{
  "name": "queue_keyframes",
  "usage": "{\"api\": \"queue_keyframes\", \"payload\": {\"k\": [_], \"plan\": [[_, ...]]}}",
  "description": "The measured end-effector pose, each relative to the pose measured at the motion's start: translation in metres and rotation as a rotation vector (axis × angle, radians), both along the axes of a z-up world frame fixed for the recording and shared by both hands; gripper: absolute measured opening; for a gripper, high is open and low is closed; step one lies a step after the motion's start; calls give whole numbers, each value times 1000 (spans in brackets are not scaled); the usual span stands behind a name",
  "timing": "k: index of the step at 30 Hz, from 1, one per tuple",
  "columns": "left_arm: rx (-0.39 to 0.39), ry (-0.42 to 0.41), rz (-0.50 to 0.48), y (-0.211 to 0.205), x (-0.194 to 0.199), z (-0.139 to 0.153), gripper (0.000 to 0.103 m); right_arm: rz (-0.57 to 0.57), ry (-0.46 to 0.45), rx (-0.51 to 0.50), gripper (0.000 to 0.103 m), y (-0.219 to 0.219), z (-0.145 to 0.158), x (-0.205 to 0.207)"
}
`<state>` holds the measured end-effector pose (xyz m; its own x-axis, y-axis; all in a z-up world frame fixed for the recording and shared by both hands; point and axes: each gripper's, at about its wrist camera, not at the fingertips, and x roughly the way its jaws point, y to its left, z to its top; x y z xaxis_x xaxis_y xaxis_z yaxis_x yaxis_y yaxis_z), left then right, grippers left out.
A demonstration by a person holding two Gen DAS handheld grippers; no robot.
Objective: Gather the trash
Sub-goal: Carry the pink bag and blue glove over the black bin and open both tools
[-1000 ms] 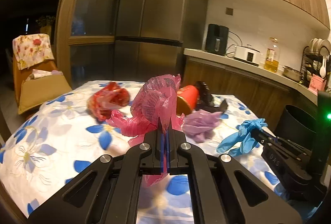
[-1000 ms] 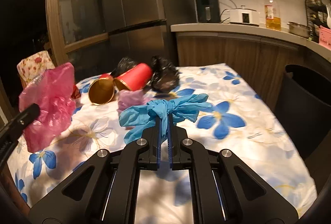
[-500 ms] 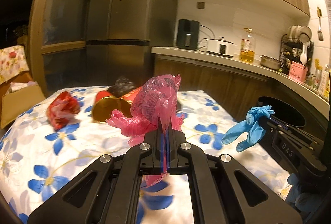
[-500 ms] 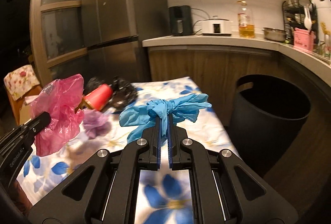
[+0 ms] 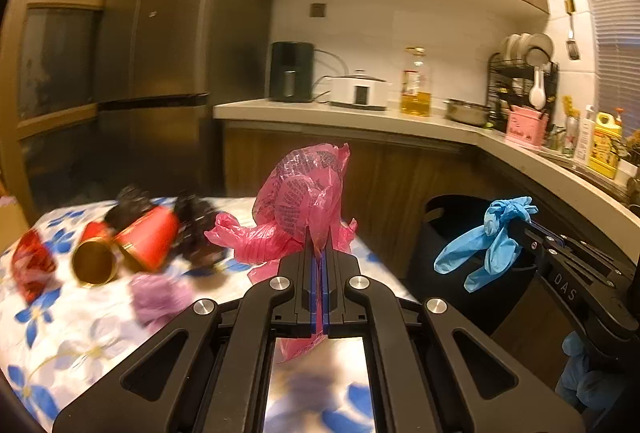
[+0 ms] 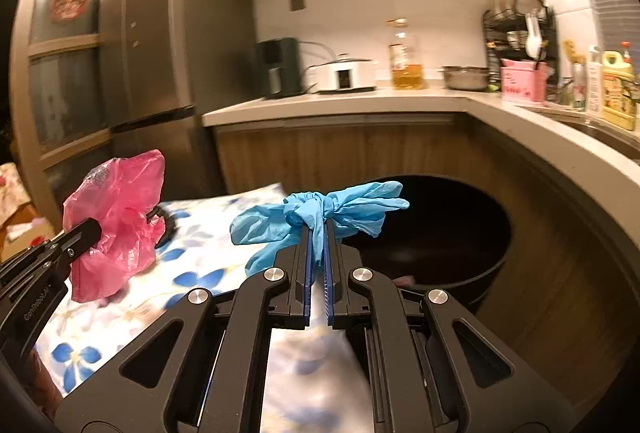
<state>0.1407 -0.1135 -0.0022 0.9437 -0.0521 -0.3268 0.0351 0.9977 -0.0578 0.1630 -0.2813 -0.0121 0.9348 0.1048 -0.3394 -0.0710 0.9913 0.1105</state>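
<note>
Count rn: 2 grippers, 1 pink plastic bag (image 5: 308, 201), 1 knotted blue glove bundle (image 6: 320, 217), 2 red cups (image 5: 148, 241), 1 purple wad (image 5: 160, 293), 1 black bin (image 6: 460, 265), approx 2 black bags (image 5: 196, 229).

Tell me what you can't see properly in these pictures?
- Inside of the black bin: right wrist view, too dark; only a small scrap at the bottom.
- Purple wad and red wrapper: left wrist view, blurred.
- Print on the pink bag: left wrist view, too small.
- Person's gloved hand: left wrist view, cut off.
</note>
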Motion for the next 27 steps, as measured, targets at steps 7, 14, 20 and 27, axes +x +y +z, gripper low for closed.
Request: {"api": "queue_keyframes", "payload": {"k": [7, 14, 20, 27], "plan": [[2, -30, -103, -48, 31, 15, 1, -103, -18, -2, 5, -45, 8, 16], [-17, -11, -217, -88, 59, 18, 1, -173, -2, 6, 5, -78, 5, 31], [-17, 5, -274, -111, 80, 13, 1, -204, 9, 26, 5, -100, 3, 42], [-20, 15, -323, -128, 94, 6, 1, -207, 11, 25, 5, -108, 3, 52]]}}
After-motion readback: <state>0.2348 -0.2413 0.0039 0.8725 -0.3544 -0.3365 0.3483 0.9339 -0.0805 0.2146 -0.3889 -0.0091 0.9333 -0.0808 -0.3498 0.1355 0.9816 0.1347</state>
